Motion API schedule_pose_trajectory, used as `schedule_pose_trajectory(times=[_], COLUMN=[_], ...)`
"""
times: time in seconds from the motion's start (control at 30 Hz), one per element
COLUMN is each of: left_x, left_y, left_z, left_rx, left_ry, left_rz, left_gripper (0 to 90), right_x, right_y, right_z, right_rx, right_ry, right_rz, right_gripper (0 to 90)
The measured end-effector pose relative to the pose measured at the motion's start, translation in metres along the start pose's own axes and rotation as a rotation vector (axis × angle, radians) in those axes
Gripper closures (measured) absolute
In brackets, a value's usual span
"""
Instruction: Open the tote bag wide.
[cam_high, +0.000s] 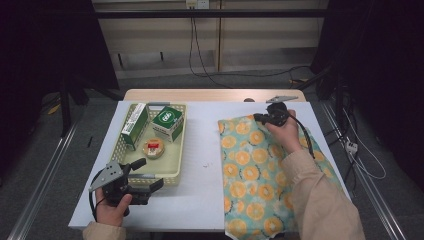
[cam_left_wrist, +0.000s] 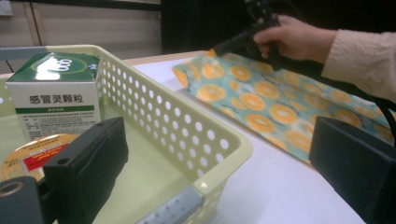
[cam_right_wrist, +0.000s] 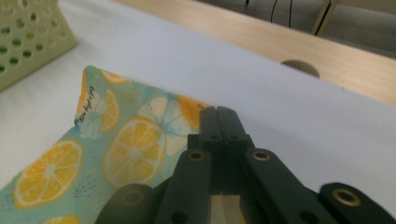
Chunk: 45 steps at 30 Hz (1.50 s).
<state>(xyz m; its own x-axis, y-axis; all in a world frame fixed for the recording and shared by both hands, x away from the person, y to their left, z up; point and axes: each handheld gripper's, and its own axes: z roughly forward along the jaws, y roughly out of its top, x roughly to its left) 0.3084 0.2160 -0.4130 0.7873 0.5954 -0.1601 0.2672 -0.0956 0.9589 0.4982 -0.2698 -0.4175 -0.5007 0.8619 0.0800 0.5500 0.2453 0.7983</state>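
- Your right hand-held gripper (cam_high: 258, 118) is clamped on the far edge of the cloth (cam_high: 252, 170), lifting it off the desk (cam_high: 200, 150)
- Your left hand-held gripper (cam_high: 150, 175) has its jaws apart beside the basket (cam_high: 172, 175)

The person is wearing cream, crinkled sleeves (cam_high: 320, 200). Both grippers, left (cam_high: 148, 174) and right (cam_high: 256, 118), are showing black jaws with brass-ringed screw holes; the left is carrying a grey plate (cam_high: 106, 176), each trailing a black cable (cam_high: 306, 137).
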Motion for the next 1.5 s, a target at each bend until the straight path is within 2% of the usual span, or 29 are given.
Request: schedule_pose_trajectory(times=[0.17,0.3,0.33,0.4,0.43,0.47,0.5,0.53,0.6,0.67,0.7,0.73,0.9,0.93,1.0,1.17,1.2,1.3,1.33,1.43,1.47,1.5], left_x=[-0.001,-0.002,-0.003,-0.004,-0.005,-0.005,-0.006,-0.006,-0.006,-0.006,-0.006,-0.005,-0.004,-0.004,-0.004,-0.003,-0.004,-0.004,-0.005,-0.005,-0.005,-0.005], left_y=[0.002,0.005,0.006,0.007,0.007,0.007,0.007,0.007,0.007,0.006,0.006,0.005,0.004,0.004,0.004,0.004,0.004,0.004,0.004,0.004,0.004,0.003], left_z=[0.003,0.007,0.007,0.008,0.008,0.008,0.008,0.008,0.008,0.008,0.008,0.009,0.008,0.008,0.008,0.007,0.007,0.007,0.007,0.008,0.008,0.008], left_rx=[0.002,-0.001,0.0,-0.002,-0.002,-0.002,-0.001,-0.003,-0.003,-0.005,-0.005,-0.001,-0.009,-0.009,-0.009,-0.004,-0.004,-0.002,-0.003,0.003,0.006,0.006], left_ry=[-0.001,-0.006,-0.01,-0.019,-0.021,-0.023,-0.024,-0.025,-0.031,-0.039,-0.039,-0.039,-0.042,-0.042,-0.033,-0.03,-0.027,-0.029,-0.027,-0.028,-0.026,-0.027], left_rz=[0.006,-0.002,-0.002,0.003,0.002,0.005,0.003,0.001,0.003,-0.001,-0.001,-0.002,-0.02,-0.02,-0.015,-0.012,-0.011,-0.009,-0.01,-0.004,-0.004,-0.004], left_gripper=[4.3,4.3,4.3,4.3,4.3,4.3,4.3,4.3,4.3,4.3,4.3,4.3,4.3,4.3,4.3,4.3,4.3,4.3,4.3,4.3,4.3,4.3], right_x=[-0.008,-0.012,-0.013,-0.011,-0.011,-0.01,-0.008,-0.006,-0.001,0.005,0.005,0.012,0.034,0.034,0.047,0.063,0.07,0.075,0.081,0.089,0.101,0.101], right_y=[0.027,0.041,0.047,0.049,0.049,0.049,0.047,0.045,0.039,0.032,0.032,0.024,0.008,0.008,-0.002,-0.019,-0.029,-0.038,-0.046,-0.053,-0.058,-0.058], right_z=[0.013,0.025,0.032,0.041,0.041,0.044,0.046,0.045,0.041,0.033,0.033,0.023,-0.007,-0.007,-0.024,-0.042,-0.048,-0.052,-0.053,-0.054,-0.054,-0.054], right_rx=[-0.034,-0.073,-0.113,-0.125,-0.125,-0.131,-0.088,-0.066,-0.038,-0.022,-0.022,-0.007,0.012,0.012,0.029,0.053,0.07,0.074,0.086,0.088,0.095,0.095], right_ry=[-0.058,-0.104,-0.128,-0.155,-0.155,-0.167,-0.167,-0.16,-0.127,-0.084,-0.084,-0.053,0.003,0.003,0.059,0.105,0.132,0.153,0.166,0.187,0.208,0.208], right_rz=[0.001,0.035,0.067,0.067,0.067,0.05,0.033,0.027,-0.014,-0.022,-0.022,-0.037,-0.106,-0.106,-0.121,-0.158,-0.177,-0.178,-0.181,-0.174,-0.199,-0.199], right_gripper=[90.0,90.0,89.6,69.1,69.1,62.5,50.1,47.3,47.9,45.4,45.4,43.1,39.3,39.3,37.5,35.9,35.5,35.6,35.6,35.3,34.9,34.9])
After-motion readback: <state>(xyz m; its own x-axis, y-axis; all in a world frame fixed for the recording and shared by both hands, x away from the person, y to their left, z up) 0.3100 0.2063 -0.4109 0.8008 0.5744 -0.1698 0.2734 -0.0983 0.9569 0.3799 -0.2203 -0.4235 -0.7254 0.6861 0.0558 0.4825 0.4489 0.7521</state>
